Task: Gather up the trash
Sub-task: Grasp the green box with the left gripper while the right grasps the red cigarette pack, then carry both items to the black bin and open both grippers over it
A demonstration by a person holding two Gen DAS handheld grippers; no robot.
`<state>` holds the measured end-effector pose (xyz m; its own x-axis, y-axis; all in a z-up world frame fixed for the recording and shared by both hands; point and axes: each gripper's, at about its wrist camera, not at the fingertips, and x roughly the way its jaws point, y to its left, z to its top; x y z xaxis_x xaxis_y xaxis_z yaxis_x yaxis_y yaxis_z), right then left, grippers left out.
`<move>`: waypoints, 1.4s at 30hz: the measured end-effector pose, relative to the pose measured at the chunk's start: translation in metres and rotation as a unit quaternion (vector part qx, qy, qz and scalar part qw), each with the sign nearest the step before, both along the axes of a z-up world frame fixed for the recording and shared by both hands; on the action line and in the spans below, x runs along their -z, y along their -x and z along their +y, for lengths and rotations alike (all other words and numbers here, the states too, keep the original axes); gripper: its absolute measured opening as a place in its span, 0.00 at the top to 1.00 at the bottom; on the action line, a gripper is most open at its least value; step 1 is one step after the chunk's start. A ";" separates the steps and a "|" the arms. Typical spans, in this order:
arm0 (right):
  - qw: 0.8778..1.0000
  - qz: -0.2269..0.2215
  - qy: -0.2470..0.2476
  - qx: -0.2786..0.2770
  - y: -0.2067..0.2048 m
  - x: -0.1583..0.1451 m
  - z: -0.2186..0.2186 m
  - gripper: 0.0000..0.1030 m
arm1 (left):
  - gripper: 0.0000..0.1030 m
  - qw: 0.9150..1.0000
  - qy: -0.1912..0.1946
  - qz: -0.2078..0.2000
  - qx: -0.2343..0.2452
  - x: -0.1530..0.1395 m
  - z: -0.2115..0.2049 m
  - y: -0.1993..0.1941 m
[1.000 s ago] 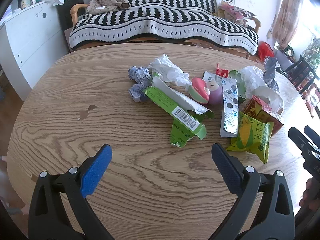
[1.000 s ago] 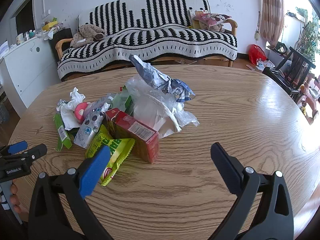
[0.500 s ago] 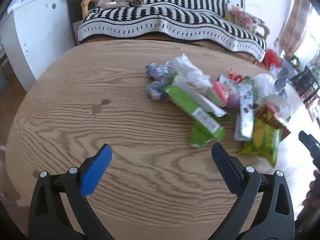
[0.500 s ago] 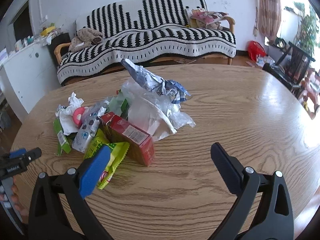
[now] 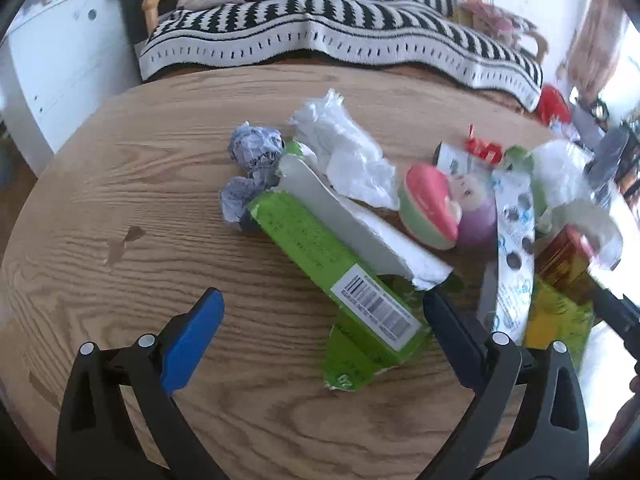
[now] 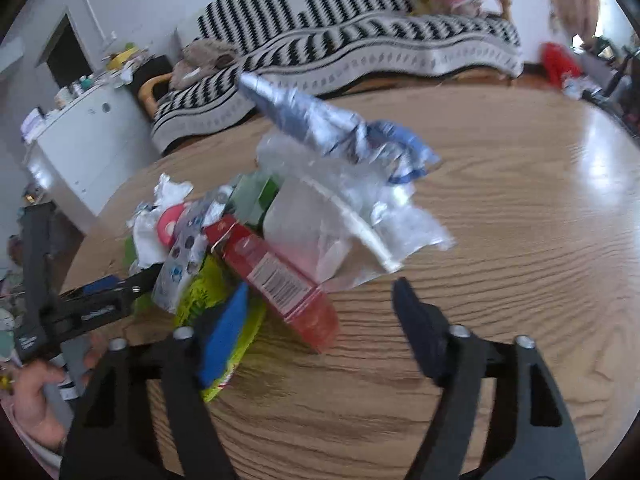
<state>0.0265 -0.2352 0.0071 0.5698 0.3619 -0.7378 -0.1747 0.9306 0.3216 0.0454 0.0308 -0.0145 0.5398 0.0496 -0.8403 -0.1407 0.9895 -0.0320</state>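
A pile of trash lies on the round wooden table [image 5: 120,184]. In the left wrist view my open left gripper [image 5: 320,320] frames the near end of a flattened green carton [image 5: 332,268]. Behind it are crumpled white paper [image 5: 344,152], bluish wrapper balls [image 5: 254,150] and a pink-and-green toy [image 5: 430,212]. In the right wrist view my open right gripper [image 6: 320,304] sits close to a red box [image 6: 276,276], its blue pad over a yellow-green snack bag [image 6: 200,296]. Clear plastic [image 6: 340,208] and a silver-blue wrapper [image 6: 316,120] lie behind. The left gripper [image 6: 100,296] shows at left.
A sofa with a black-and-white striped cover [image 5: 320,28] stands behind the table. A white cabinet [image 5: 60,60] is at the far left. A red bag [image 6: 558,64] lies on the floor at far right.
Both grippers have moved forward toward the pile. The green carton now lies between the left fingers. The right gripper has tilted and closed in on the red box and snack bag.
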 end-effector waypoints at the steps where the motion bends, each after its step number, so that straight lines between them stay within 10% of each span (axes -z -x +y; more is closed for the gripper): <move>1: 1.000 0.000 -0.002 -0.007 -0.001 0.001 0.002 0.43 | 0.07 1.000 0.006 0.001 0.004 0.002 0.002 -0.001; 6: 0.998 -0.024 -0.045 -0.037 0.009 -0.009 0.011 0.73 | 0.65 0.999 0.031 -0.017 0.032 -0.003 0.017 0.005; 9: 0.997 -0.036 -0.049 -0.039 0.022 -0.018 0.012 0.74 | 0.76 0.997 0.065 -0.018 0.036 -0.007 0.031 0.014; 33: 0.995 -0.095 -0.042 0.015 0.047 -0.058 0.030 0.74 | 0.96 0.991 0.080 -0.103 0.031 -0.060 0.069 0.074; 42: 0.978 -0.174 -0.095 0.069 0.111 -0.102 -0.027 0.75 | 0.97 0.973 0.122 -0.163 0.104 -0.121 -0.001 0.131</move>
<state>-0.0840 -0.2627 0.1087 0.8275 0.3750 -0.4179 -0.1804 0.8824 0.4346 -0.0855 0.0299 0.1064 0.7574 -0.2691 -0.5950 0.1189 0.9528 -0.2795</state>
